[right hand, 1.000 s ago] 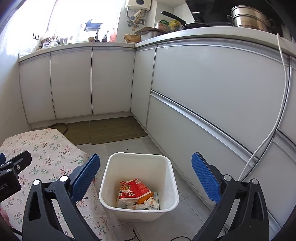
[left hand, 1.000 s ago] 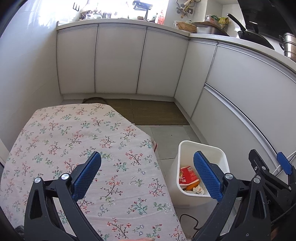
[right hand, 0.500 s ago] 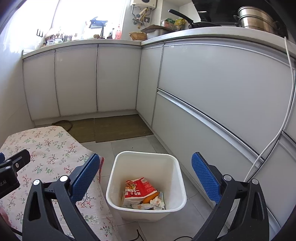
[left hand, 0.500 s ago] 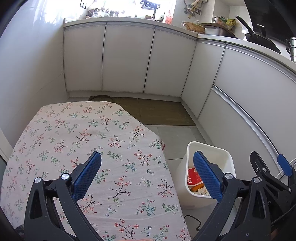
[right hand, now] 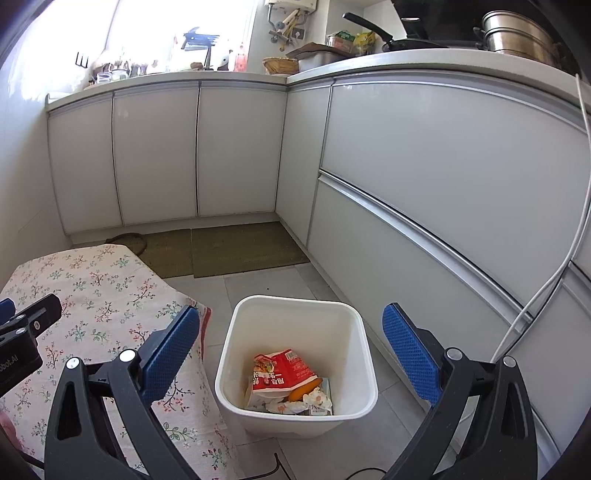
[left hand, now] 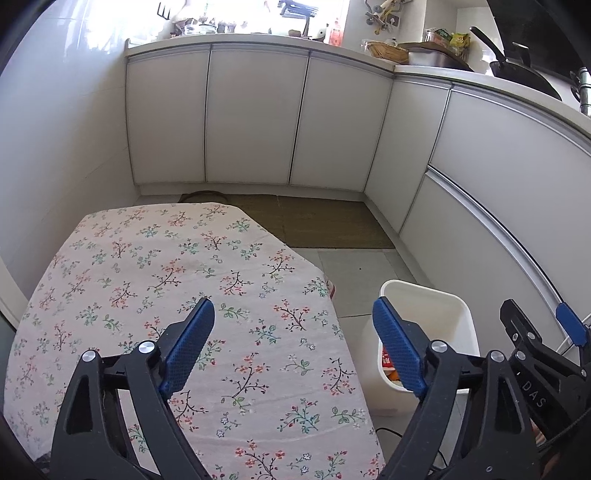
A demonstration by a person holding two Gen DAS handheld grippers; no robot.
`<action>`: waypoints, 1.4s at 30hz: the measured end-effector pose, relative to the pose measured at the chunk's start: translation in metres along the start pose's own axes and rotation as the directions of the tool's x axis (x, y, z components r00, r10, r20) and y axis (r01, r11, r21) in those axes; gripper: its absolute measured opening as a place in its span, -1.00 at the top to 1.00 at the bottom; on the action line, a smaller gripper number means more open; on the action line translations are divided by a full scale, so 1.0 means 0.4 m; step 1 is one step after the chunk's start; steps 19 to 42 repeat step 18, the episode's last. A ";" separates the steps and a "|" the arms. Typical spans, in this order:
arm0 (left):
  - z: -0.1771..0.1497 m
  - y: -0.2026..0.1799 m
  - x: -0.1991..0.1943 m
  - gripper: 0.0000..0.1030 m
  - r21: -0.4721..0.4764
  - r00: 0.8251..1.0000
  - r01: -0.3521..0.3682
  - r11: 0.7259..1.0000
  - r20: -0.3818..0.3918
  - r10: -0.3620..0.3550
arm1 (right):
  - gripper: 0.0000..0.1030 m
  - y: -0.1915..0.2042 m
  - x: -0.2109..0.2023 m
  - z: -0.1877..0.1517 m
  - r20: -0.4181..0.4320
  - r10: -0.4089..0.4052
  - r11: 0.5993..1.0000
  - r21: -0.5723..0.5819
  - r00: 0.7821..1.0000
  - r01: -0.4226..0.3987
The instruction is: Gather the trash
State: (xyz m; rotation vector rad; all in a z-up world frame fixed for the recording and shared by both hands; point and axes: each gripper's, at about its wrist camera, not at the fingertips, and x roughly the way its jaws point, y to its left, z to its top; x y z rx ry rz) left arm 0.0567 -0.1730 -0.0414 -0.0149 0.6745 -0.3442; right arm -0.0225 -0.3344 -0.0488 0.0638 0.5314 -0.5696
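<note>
A white plastic bin [right hand: 295, 317] stands on the tiled floor beside the table. Inside lie a red snack packet [right hand: 277, 374], an orange scrap [right hand: 304, 392] and crumpled white paper [right hand: 316, 400]. My right gripper [right hand: 290, 345] hovers open above the bin, with nothing between its blue pads [right hand: 408, 349]. My left gripper [left hand: 291, 338] hangs over the flowered tablecloth [left hand: 177, 280]; its jaws are closing and hold nothing. In the left wrist view the bin [left hand: 424, 306] shows past the right finger.
White kitchen cabinets [right hand: 424, 177] run along the back and right. Brown mats [right hand: 240, 251] lie on the floor by the far cabinets. A white cable [right hand: 546, 288] hangs down the right cabinet front. Pots and pans [right hand: 517, 29] stand on the counter.
Both views have drifted slightly, so the bin sits a little further right in each. The left gripper's fingers stand closer together than before. The right gripper's fingers are unchanged.
</note>
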 end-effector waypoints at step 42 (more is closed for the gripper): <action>0.000 -0.005 0.000 -0.86 0.007 1.000 -0.011 1.000 0.007 0.011 | -0.87 -0.001 0.004 -0.005 -0.004 0.007 1.000 0.008 1.000 -0.007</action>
